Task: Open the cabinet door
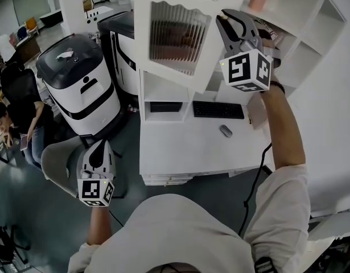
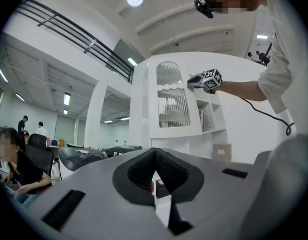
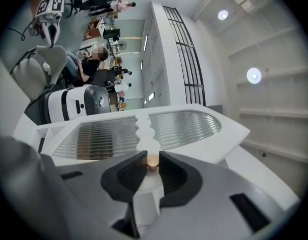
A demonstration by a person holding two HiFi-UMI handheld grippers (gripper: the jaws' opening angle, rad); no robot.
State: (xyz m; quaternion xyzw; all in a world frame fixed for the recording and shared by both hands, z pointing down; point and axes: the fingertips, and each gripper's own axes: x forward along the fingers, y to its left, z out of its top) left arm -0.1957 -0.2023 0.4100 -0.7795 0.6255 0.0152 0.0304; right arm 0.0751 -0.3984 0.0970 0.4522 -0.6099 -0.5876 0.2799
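At twelve o'clock in the head view, the door (image 1: 177, 36) stands swung partly open, the right gripper's (image 3: 152, 166) fingers (image 3: 128, 171) clamped on its knob (image 3: 152, 160). It probably needs more swing. At seven o'clock, the left gripper's (image 1: 97, 148) fingers (image 2: 138, 171) rest together, empty.

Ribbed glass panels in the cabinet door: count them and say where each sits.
2. One arched panel fills the top of the cabinet door; a larger panel fills its lower part. None looks hidden.

white t-shirt (image 1: 180, 232); grey right hand-held gripper (image 1: 222, 17) bears black-and-white marker cube (image 1: 247, 70).
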